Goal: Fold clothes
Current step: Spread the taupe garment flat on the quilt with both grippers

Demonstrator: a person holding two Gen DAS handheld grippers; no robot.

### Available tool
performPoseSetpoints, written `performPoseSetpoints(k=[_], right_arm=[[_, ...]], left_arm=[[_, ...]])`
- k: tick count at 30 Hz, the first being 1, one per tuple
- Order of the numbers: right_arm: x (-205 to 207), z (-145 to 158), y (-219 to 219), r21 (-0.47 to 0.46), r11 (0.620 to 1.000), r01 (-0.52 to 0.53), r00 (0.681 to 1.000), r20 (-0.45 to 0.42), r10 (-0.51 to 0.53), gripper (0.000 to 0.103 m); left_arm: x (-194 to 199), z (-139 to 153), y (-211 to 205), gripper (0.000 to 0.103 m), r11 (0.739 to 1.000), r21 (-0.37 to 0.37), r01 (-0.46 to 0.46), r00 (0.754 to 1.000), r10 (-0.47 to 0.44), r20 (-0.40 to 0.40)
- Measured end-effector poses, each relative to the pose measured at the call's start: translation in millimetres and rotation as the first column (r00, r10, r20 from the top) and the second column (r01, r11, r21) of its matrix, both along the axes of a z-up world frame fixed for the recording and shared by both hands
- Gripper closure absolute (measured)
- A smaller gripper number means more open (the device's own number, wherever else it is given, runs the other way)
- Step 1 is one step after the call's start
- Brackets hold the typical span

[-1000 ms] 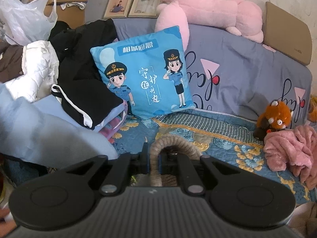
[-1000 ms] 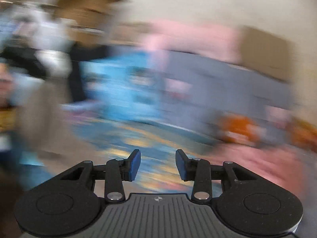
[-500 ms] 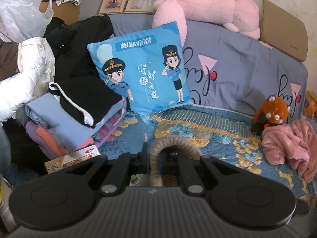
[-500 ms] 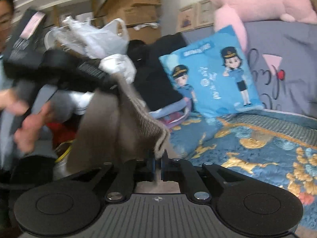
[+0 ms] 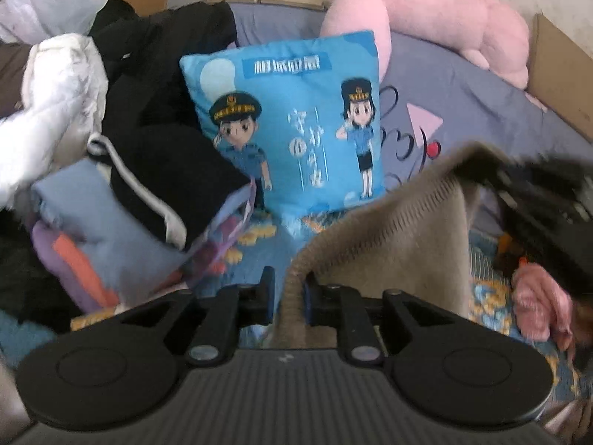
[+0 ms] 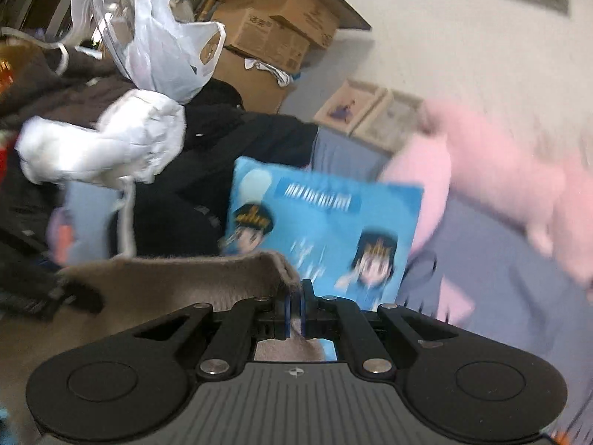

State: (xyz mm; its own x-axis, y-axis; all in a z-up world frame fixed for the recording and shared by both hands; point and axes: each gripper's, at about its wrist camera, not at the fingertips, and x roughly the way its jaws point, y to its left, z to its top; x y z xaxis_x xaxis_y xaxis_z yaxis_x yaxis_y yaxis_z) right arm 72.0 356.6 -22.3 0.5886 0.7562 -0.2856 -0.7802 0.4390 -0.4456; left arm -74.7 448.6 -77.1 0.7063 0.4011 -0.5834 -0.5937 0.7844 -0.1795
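Now your left claw (image 5: 288,289) pinches the ribbed edge of a fuzzy taupe knit sweater (image 5: 393,237), which drapes rightward to your right claw (image 6: 294,309), also clamped on its hem. Beyond, the blue cartoon cushion (image 5: 296,126) blurs; the sweater's lower part is hidden.

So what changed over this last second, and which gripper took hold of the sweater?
The right gripper, open and empty a second ago, closed on the edge of the brown knit sweater and swung toward the blue cushion. The sweater now spreads between both grippers, lifted in front of the bed. The left gripper kept its grip on it throughout. The cushion and the folded stack stayed put.
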Motion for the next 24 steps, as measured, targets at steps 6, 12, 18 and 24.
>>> performPoseSetpoints(k=[6, 12, 18, 24], right_arm=[[48.0, -5.5, 94.3, -0.063, 0.996, 0.058, 0.992, 0.119, -0.05, 0.099], [113.4, -92.4, 153.6, -0.317, 0.934, 0.163, 0.987, 0.065, -0.15, 0.096], [139.6, -165.5, 96.6, -0.412, 0.857, 0.311, 0.95, 0.16, -0.268, 0.083], [120.3, -179.6, -51.1, -0.329, 0.848, 0.415, 0.903, 0.035, -0.428, 0.076]], left_arm=[[42.1, 7.2, 57.6, 0.085, 0.999, 0.032, -0.041, 0.999, 0.04, 0.014], [69.1, -18.9, 104.3, 0.086, 0.998, -0.013, -0.069, 0.997, 0.069, -0.035], [69.4, -66.5, 81.2, 0.086, 0.997, -0.075, 0.003, 0.995, -0.01, -0.096], [87.3, -122.9, 36.4, 0.085, 0.973, -0.216, 0.083, 0.979, -0.12, -0.163]])
